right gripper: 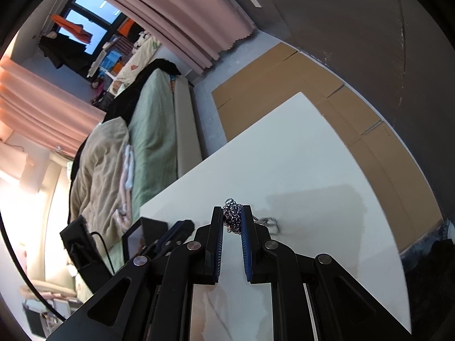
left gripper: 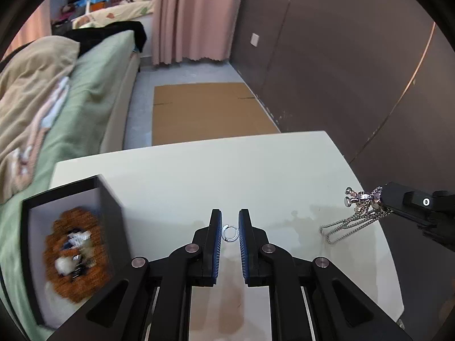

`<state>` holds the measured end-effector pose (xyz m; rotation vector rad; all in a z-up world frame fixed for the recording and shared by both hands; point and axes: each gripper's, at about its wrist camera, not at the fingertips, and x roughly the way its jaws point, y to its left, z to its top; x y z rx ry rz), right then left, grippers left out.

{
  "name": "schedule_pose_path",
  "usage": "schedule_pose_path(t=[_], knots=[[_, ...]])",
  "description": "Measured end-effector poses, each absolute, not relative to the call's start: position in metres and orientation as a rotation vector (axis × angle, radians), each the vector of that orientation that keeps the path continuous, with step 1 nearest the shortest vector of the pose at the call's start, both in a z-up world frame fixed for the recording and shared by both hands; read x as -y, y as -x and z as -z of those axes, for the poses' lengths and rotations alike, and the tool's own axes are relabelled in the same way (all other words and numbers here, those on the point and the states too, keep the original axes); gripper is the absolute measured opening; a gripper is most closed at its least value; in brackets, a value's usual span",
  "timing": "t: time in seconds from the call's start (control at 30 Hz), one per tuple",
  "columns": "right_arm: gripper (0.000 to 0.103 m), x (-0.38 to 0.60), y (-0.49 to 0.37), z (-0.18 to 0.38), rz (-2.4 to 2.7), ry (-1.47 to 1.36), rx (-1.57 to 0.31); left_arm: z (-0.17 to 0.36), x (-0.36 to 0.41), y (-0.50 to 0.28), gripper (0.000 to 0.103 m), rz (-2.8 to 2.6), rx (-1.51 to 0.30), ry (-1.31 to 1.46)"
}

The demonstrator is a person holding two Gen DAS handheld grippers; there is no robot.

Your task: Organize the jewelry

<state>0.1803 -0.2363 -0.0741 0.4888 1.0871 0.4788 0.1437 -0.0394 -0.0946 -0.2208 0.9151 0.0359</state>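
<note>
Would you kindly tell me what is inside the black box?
Inside the black box lies a brown woolly pad carrying blurred small jewelry pieces; whatever is beneath the pad is hidden.

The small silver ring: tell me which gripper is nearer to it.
Left. The left gripper clamps the ring between its pads; the right gripper sits off to its side, holding the chain.

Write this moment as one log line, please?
left gripper: shut on ring | right gripper: shut on necklace | box: open, on table
</note>
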Motion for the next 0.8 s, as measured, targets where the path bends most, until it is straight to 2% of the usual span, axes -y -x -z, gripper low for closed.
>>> schedule_pose_path(t=[0.43, 0.8], knots=[[0.014, 0.195, -0.145, 0.047, -0.667, -0.570, -0.992, 0.060, -0.017, -0.092, 0.012, -0.083, -0.820, 0.369], [0.014, 0.131, -0.119, 0.032, -0.805, -0.484, -0.934, 0.046, -0.059, -0.072, 0.012, -0.149, -0.784, 0.416]])
